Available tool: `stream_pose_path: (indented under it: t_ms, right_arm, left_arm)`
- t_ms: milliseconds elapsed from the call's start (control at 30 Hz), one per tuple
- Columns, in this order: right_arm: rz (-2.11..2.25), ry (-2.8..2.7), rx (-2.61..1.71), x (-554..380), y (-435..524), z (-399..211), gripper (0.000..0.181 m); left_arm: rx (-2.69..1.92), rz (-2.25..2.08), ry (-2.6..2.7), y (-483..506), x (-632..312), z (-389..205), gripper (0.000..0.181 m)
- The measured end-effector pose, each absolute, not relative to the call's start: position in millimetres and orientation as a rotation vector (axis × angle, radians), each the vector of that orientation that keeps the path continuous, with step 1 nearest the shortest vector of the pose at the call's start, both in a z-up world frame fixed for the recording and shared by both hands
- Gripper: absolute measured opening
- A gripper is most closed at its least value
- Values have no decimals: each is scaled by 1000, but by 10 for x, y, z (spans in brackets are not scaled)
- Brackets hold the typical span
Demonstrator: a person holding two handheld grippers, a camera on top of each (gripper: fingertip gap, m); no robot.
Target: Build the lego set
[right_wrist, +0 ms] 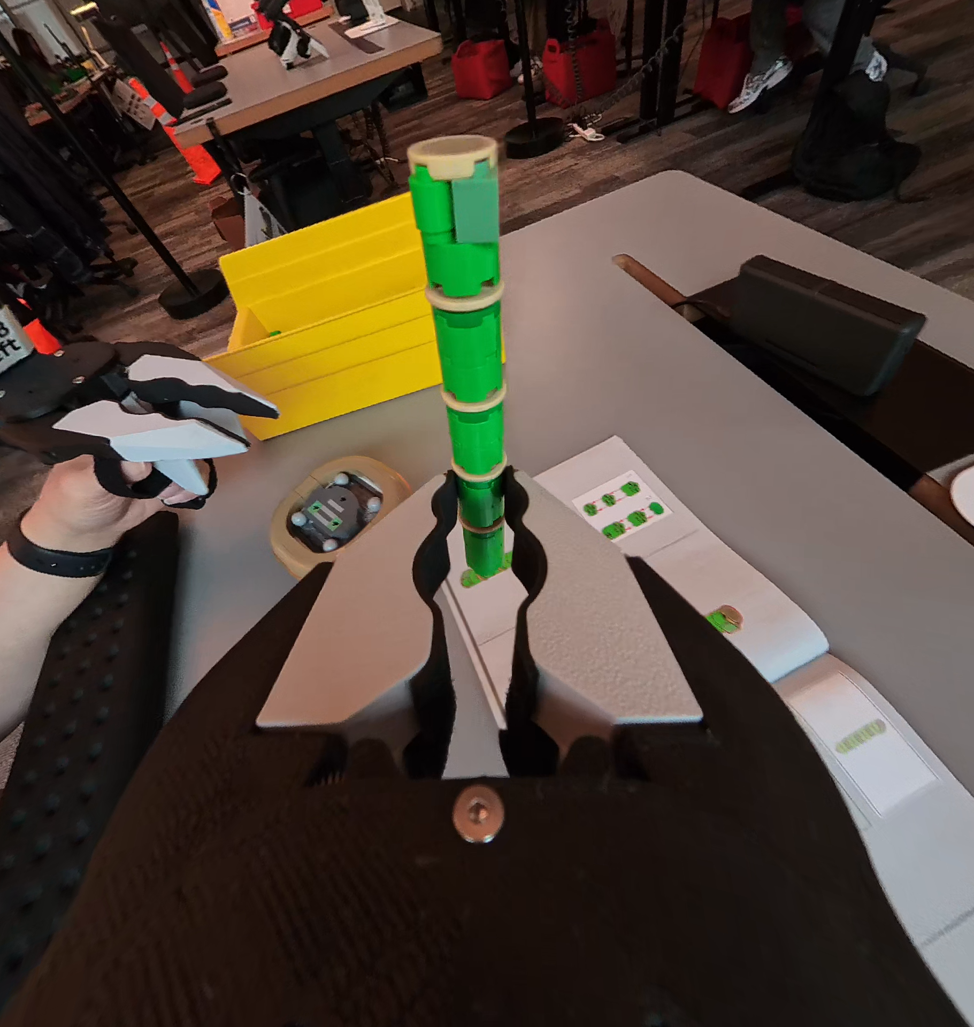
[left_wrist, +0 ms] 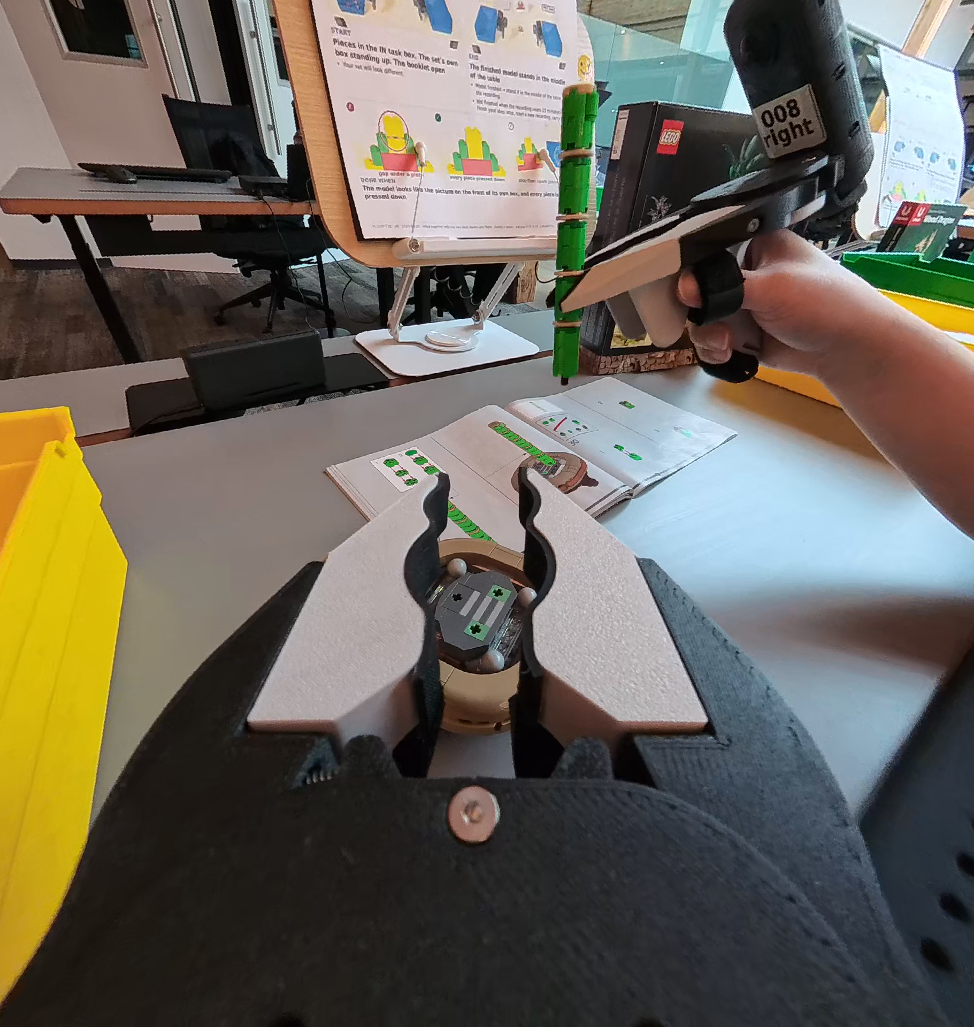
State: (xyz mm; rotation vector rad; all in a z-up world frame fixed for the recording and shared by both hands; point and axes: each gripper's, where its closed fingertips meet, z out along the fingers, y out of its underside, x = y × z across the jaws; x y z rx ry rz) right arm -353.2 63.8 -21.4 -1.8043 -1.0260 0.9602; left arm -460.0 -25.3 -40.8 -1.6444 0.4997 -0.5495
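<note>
My right gripper (right_wrist: 479,478) is shut on the lower part of a tall green bamboo stalk (right_wrist: 468,344) made of stacked bricks with tan rings, and holds it upright above the open booklet. In the left wrist view this gripper (left_wrist: 568,300) and the stalk (left_wrist: 573,222) are up at the far right. A round tan base (left_wrist: 476,611) with a dark grey top and green cross-hole pieces sits on the grey table. My left gripper (left_wrist: 484,478) hovers above it, narrowly open and empty. In the right wrist view the left gripper (right_wrist: 259,430) is above and to the left of the base (right_wrist: 334,511).
The open instruction booklet (left_wrist: 657,439) lies beyond the base. A yellow bin (left_wrist: 29,556) stands at the left edge. The set's black box (left_wrist: 668,166) and an instruction board on a stand (left_wrist: 445,111) are at the back. Green and yellow trays (left_wrist: 918,278) are at the far right. Spacing between my two grippers at the tips: around 15 centimeters.
</note>
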Motion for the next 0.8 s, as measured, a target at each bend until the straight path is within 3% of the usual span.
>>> stream_pose_path:
  t_ms: [367,800]
  right_arm:
    - [1025,-1210,-1734,-4083,50,-213,16]
    - [790,-1033,-1688,-3482,450,271,15]
  left_arm:
    - [-1602,-583,430,-258,-4709,-318,24]
    - [-1616,-569,446,-246,-4696,-353,24]
